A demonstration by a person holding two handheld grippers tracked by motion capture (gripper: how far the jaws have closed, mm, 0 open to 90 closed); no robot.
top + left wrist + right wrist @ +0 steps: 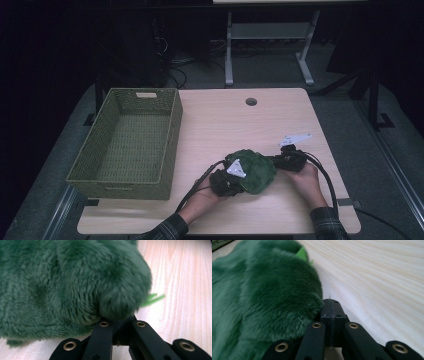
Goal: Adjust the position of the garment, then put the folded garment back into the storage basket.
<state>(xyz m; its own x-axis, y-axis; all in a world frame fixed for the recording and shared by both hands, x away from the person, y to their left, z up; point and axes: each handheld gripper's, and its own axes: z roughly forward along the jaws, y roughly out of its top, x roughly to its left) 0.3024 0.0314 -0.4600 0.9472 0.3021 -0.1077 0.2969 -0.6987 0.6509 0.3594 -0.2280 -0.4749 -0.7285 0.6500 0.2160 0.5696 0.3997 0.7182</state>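
Note:
A dark green plush toy lies on the light wooden table near its front edge. My left gripper sits against the toy's left side, and my right gripper against its right side. In the left gripper view the jaws stand together, their tips tucked under a bulge of the fur. In the right gripper view the jaws are shut pad to pad, with the fur pressing against their left side and bare table to the right.
An olive woven basket with nothing in it stands at the table's left. A round cable hole is near the far edge. Bare tabletop lies between basket and toy. Desk legs and cables stand on the dark floor beyond.

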